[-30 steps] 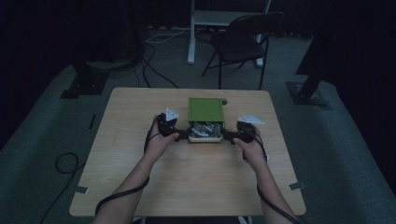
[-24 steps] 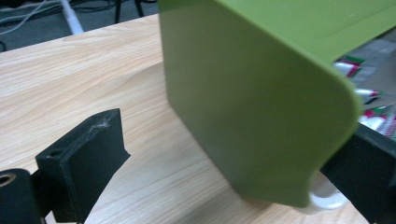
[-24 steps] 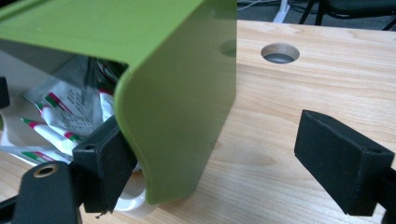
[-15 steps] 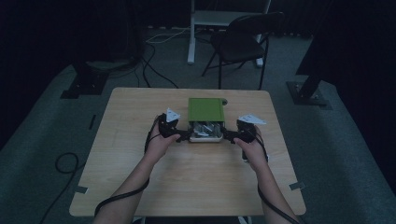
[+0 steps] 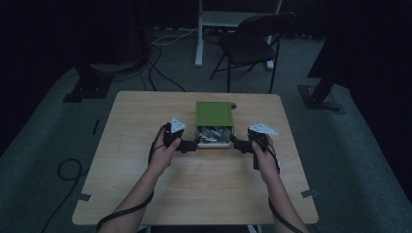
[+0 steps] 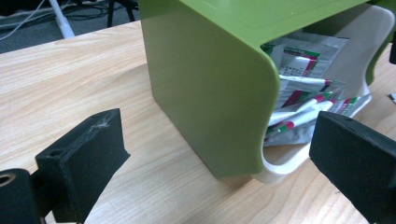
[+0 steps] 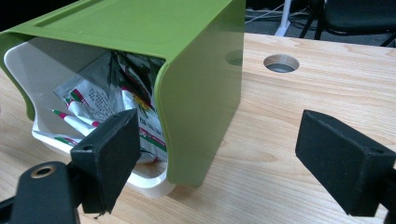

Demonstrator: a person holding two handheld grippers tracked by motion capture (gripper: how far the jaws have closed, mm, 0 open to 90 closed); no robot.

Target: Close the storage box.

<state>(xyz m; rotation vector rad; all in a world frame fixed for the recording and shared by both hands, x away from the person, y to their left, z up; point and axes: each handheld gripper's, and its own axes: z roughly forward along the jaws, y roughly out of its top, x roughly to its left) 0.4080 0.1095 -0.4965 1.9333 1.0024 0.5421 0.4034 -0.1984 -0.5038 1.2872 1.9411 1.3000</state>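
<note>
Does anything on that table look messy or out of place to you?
Only mildly. The packets inside the green box are crammed in crookedly, some poking past the white inner tray at its open front. Both grippers, left and right, sit open at the front corners.

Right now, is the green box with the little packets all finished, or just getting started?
Looks just started. Done: the left gripper and right gripper sit at either front corner of the green box, jaws open. In hand: nothing gripped. Left: the packets are inside the white drawer, which sits pushed in.
</note>
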